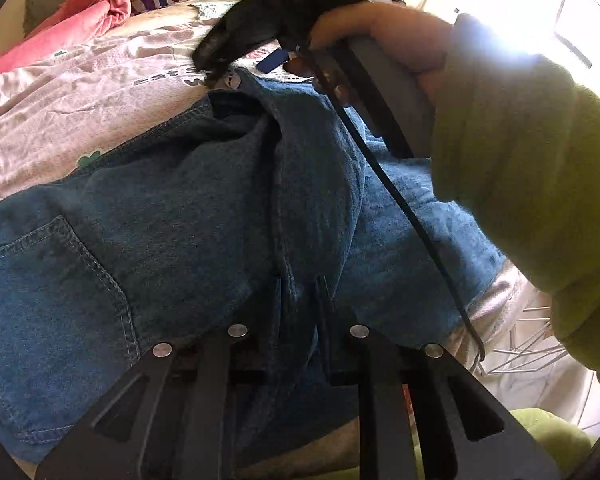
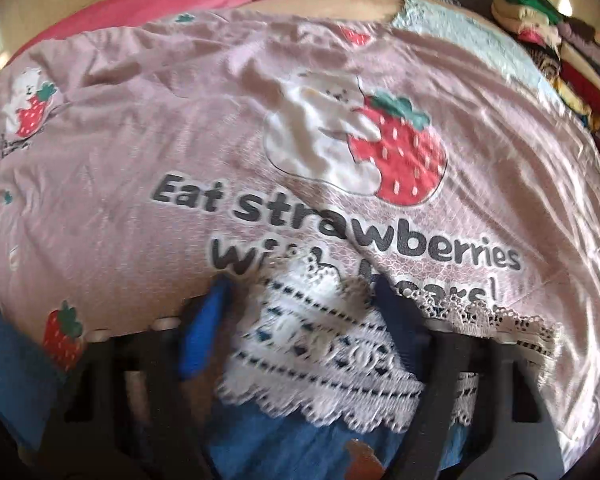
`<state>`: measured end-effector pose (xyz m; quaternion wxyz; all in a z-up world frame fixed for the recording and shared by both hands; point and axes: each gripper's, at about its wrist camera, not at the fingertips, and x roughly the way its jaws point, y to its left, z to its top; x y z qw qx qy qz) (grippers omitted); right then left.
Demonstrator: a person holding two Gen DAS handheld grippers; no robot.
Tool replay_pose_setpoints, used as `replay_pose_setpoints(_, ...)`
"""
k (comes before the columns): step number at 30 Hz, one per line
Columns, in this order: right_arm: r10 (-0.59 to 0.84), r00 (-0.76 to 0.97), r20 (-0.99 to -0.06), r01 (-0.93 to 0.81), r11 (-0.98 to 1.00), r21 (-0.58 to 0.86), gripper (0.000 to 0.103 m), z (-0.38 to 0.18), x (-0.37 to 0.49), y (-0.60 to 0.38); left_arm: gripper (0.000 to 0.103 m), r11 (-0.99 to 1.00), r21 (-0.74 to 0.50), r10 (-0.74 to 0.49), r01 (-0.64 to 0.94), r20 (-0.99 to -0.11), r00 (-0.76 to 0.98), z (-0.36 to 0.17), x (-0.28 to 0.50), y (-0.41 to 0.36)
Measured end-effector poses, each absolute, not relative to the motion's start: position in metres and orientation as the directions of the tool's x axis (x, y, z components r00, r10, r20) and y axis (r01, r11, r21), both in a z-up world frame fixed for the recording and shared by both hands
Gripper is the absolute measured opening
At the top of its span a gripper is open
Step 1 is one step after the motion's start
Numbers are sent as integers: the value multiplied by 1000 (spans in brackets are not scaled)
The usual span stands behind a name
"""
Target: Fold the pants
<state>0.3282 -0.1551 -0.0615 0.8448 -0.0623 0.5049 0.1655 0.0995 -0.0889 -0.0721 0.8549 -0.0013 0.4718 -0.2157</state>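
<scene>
Here we go: the left gripper is down on the jeans, its two thin black fingers drawn nearly together with a raised ridge of denim pinched between them, right along the centre seam, so I'd call that clamped on the cloth. Over at the far end the right gripper is nosing in at the hem, where a white lace trim edges the denim; its blue-tipped fingers stand apart on either side of that lace, and the picture is blurred, so I can't say the pads are pressing yet. From the left camera you can see a hand in a green sleeve steering that right tool, its cable trailing across the jeans. The pants lie spread over the pink strawberry bedspread, back pocket up at the near left, legs running away toward the far side. This is denim, so reckon on some weight and a bit of stiffness, thick seams that hold a crease, nothing slippery, nothing breakable bar that lace, which looks delicate and could snag or tear if it alone is tugged. Better, I'd judge, to take the hem on the denim just behind the trim, and the seam ridge at the near end is a sound hold. A pink blanket is heaped well beyond, out of the way.
</scene>
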Motion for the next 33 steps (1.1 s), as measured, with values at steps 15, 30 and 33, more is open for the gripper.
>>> replay_pose_setpoints(15,298,631,-716,-216,954,207,7,25,248,-284,39,907,-182,-366,379,-787,496,-63,92,-97)
replay_pose_setpoints(30,307,604,-736,-79,941,328,7,-3,111,-366,1,892,-72,-346,446,-744,572,-29,56,-87)
replay_pose_setpoints(33,312,577,-754,-57,937,345,7,-22,93,-372,2,883,-49,-336,467,-761,556,-37,52,-92)
